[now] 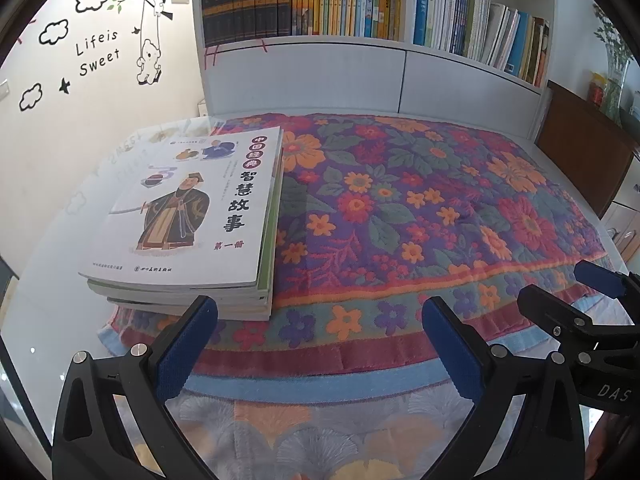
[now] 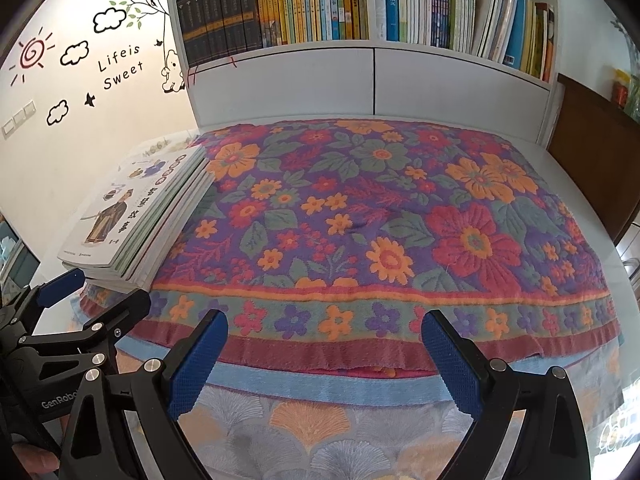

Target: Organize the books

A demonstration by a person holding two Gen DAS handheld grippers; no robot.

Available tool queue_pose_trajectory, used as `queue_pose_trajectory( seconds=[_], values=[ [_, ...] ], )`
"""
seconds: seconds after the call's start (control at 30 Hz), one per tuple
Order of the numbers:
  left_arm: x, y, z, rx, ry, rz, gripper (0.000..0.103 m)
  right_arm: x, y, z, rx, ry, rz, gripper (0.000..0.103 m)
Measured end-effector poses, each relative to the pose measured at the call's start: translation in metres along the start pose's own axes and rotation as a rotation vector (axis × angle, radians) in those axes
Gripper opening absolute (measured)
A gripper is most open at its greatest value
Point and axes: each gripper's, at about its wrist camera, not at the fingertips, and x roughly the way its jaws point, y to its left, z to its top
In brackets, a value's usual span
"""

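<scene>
Both grippers hang spread wide with nothing between their pads, low over the near edge of the flowered cloth [image 1: 400,208]. The stack of books [image 1: 188,220] lies flat on the far-left part of that cloth, just ahead of the left gripper [image 1: 320,344] and a little left of its left pad; seen from the right gripper [image 2: 324,356], the stack sits well off to the left, beyond the other gripper. The step in hand looks like taking the top book, and it would go best with the left gripper, which is nearest. Come in low along the spine side, where the cover edges are offset, slip one pad under the top cover only, and close gently so the books beneath stay put. The bookshelf [image 2: 360,60] straight ahead looks packed, so a gap must be found before lifting far.
</scene>
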Motion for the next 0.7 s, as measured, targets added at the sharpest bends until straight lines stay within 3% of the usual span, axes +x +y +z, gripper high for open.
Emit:
queue_pose_trajectory(
  seconds=[0.7],
  values=[
    [-0.0003,0.002,0.0002,-0.012,-0.006,0.001,0.102,0.002,0.0012,-0.0016,0.006,0.005,0.008,0.097]
  ],
)
